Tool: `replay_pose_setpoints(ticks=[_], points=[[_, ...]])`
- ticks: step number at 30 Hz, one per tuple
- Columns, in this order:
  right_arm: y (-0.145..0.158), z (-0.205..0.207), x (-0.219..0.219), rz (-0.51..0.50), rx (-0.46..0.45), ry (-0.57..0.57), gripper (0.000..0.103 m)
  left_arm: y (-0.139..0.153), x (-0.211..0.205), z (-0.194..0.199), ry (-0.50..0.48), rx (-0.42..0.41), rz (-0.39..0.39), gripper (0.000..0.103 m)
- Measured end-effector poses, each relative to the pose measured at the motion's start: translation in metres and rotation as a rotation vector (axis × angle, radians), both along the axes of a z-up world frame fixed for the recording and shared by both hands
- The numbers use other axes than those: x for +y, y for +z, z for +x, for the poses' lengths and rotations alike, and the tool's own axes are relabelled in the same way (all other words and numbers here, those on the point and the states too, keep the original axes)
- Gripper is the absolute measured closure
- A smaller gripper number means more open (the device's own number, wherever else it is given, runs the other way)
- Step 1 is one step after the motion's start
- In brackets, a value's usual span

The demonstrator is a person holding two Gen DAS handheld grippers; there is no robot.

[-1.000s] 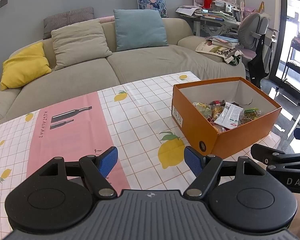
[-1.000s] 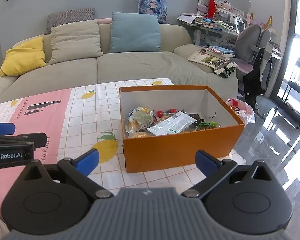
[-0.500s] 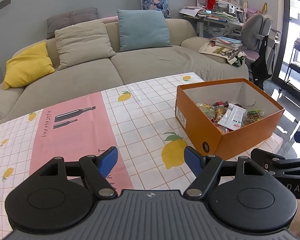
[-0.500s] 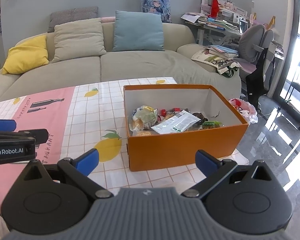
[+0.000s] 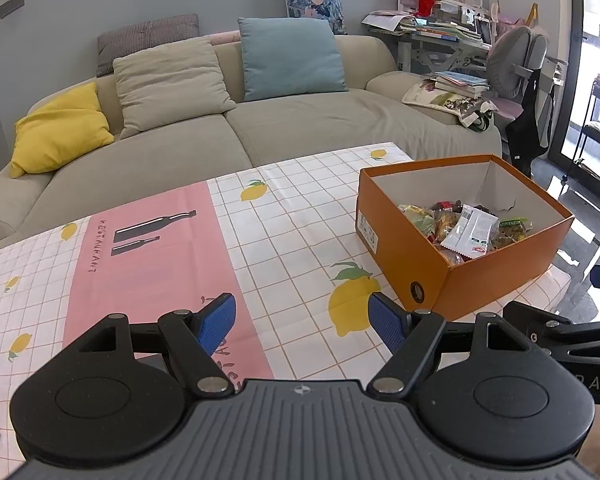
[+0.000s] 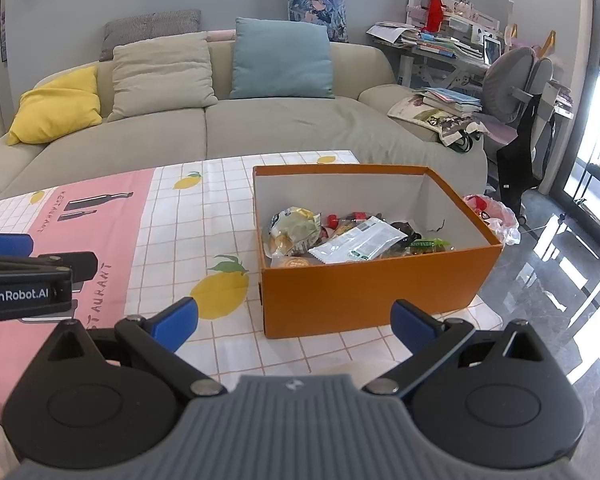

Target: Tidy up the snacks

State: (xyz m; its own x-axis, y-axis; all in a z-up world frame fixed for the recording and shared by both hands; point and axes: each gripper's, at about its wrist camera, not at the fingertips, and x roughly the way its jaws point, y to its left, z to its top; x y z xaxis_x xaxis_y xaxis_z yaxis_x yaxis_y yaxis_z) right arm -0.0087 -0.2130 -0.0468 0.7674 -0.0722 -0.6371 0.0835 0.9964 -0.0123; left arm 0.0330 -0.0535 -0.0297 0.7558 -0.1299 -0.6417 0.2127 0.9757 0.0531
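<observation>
An orange cardboard box (image 6: 364,292) (image 5: 408,248) stands at the right end of the table. Several snack packets lie inside it, a white packet (image 6: 360,242) (image 5: 470,230) on top and a bagged bun (image 6: 294,226) at its left. My left gripper (image 5: 302,320) hangs open over the tablecloth, left of the box, nothing between its blue pads. My right gripper (image 6: 294,318) is open too, just in front of the box's near wall, and holds nothing. Each gripper shows at the edge of the other's view.
A checked tablecloth (image 5: 284,224) with lemons and a pink strip covers the table. Behind it runs a beige sofa (image 5: 300,128) with cushions. A cluttered desk and grey chair (image 6: 512,76) stand at the right. A pink bag (image 6: 496,216) lies on the floor past the box.
The scene has slid slightly in both views; the box sits a little further right and lower in the frames. Both grippers stay open and empty.
</observation>
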Motion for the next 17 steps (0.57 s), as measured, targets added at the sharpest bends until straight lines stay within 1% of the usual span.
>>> replay_pose_setpoints(ticks=[10, 17], points=[[-0.0031, 0.0007, 0.0004, 0.007, 0.007, 0.006, 0.003, -0.0013, -0.0013, -0.0006, 0.009, 0.001, 0.003, 0.015], [-0.0047, 0.0017, 0.0010, 0.011, 0.016, 0.008, 0.003, -0.0019, 0.0026, -0.0017, 0.019, -0.006, -0.013, 0.015]])
